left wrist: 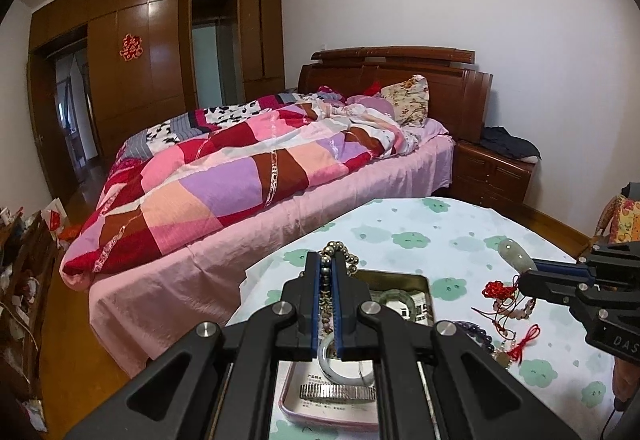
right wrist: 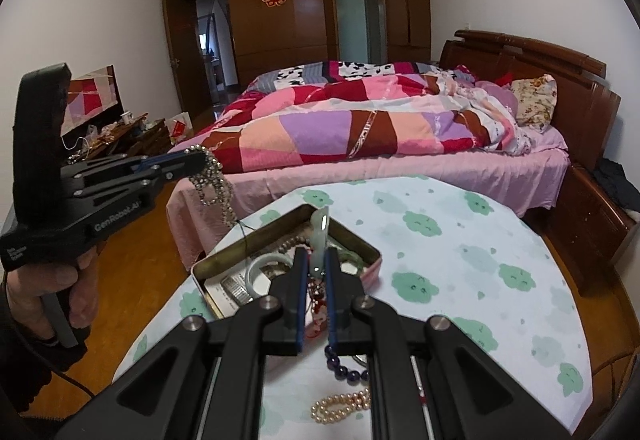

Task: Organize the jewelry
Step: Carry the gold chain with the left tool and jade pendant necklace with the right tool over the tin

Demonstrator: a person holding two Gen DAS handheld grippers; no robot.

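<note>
My left gripper point(left wrist: 328, 256) is shut on a strand of small metal beads point(left wrist: 341, 249). The strand hangs from that gripper point(right wrist: 203, 160) in loops point(right wrist: 212, 184) left of an open tin box point(right wrist: 370, 252). My right gripper point(right wrist: 318, 254) is shut on a pale green jade piece point(right wrist: 322, 234), held above the tin, with red knotted cords point(right wrist: 318, 300) dangling from it. In the left wrist view this gripper point(left wrist: 527, 275) and its jade piece point(left wrist: 516, 254) are right of the tin point(left wrist: 425, 282). Inside the tin lie a white bangle point(right wrist: 264, 264) and a silver band point(left wrist: 338, 392).
The tin stands on a table covered with a cloud-print cloth point(right wrist: 460, 264). Purple beads point(right wrist: 348, 372) and a pearl bracelet point(right wrist: 340, 406) lie on it near me. Beyond the table are a bed point(right wrist: 400, 168), a nightstand point(left wrist: 492, 176) and a cluttered low cabinet point(right wrist: 120, 136). A hand point(right wrist: 60, 288) holds the left gripper.
</note>
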